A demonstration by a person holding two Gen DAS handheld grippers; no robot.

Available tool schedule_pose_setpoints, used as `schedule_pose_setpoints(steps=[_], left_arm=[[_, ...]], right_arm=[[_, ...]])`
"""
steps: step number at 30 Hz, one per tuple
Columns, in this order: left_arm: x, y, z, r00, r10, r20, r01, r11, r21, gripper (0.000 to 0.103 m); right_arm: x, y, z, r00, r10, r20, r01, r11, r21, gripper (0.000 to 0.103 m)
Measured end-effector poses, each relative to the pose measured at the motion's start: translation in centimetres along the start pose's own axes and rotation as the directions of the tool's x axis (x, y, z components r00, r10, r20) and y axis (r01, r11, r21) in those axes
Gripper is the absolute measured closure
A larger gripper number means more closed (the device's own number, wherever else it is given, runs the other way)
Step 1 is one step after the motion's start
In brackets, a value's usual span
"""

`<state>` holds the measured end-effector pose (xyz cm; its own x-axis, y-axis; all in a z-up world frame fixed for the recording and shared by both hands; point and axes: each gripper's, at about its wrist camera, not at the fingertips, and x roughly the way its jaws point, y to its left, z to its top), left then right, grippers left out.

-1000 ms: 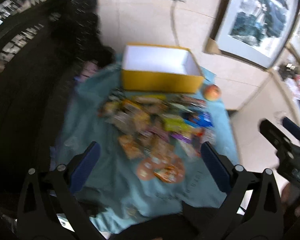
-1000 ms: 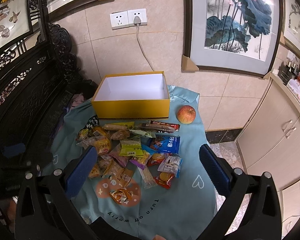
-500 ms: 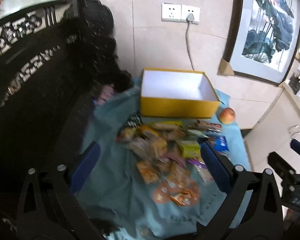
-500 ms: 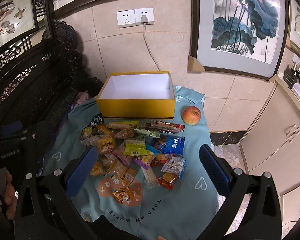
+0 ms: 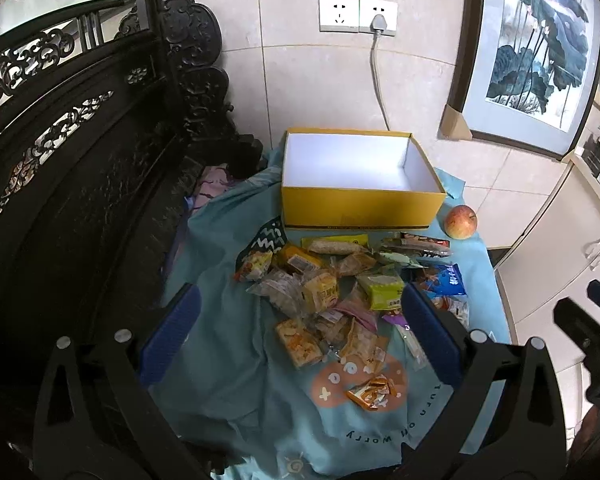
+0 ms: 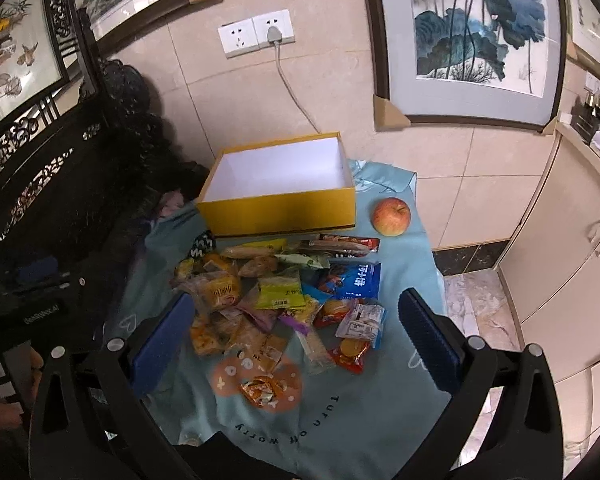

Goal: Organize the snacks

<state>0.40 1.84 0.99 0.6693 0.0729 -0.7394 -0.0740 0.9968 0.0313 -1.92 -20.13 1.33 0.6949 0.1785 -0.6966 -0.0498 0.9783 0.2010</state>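
A pile of wrapped snacks (image 5: 340,292) (image 6: 276,300) lies on a teal cloth (image 5: 228,360) (image 6: 380,400). Behind the pile stands an empty yellow box (image 5: 360,210) (image 6: 284,210) with a white inside. A red apple (image 5: 461,221) (image 6: 391,216) rests to the right of the box. My left gripper (image 5: 300,332) hangs open above the near side of the pile, holding nothing. My right gripper (image 6: 292,332) is also open and empty over the pile's front. The right gripper shows at the edge of the left wrist view (image 5: 592,340).
A dark carved wooden bench (image 5: 80,184) (image 6: 40,184) stands on the left. A tiled wall with sockets (image 5: 358,14) (image 6: 256,32) and a framed painting (image 6: 476,28) rises behind. Cream cabinets (image 6: 572,248) stand to the right. A hand (image 6: 4,412) shows at the lower left.
The left wrist view has swung up and steadied, now facing the box squarely. The right gripper has shifted slightly, bringing the pile closer. Both grippers stay open.
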Motion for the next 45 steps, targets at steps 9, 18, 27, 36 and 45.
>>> schedule_pose_setpoints(steps=[9,18,27,36,45], left_arm=[[0.2,-0.1,-0.2,1.0,0.008,-0.008,-0.008,1.0,-0.004,0.002],[0.2,0.2,-0.4,1.0,0.006,-0.015,-0.007,1.0,-0.013,0.002],[0.3,0.4,-0.5,1.0,0.003,-0.027,-0.003,1.0,-0.015,0.002],[0.4,0.5,-0.7,0.999,0.003,-0.034,-0.003,1.0,-0.019,0.002],[4.2,1.2,-1.6,0.998,0.035,-0.06,-0.035,0.999,-0.012,0.002]], right_arm=[[0.3,1.2,-0.2,0.998,-0.064,-0.015,0.063,0.995,-0.073,0.001],[0.2,1.1,-0.5,0.998,-0.055,-0.014,0.053,0.996,-0.069,0.001],[0.1,1.1,-0.5,0.998,-0.053,-0.018,0.052,0.996,-0.067,0.001],[0.0,1.1,-0.5,0.998,-0.054,-0.019,0.053,0.996,-0.069,0.001],[3.7,0.0,-0.7,0.997,-0.051,-0.057,0.046,0.995,-0.088,0.001]])
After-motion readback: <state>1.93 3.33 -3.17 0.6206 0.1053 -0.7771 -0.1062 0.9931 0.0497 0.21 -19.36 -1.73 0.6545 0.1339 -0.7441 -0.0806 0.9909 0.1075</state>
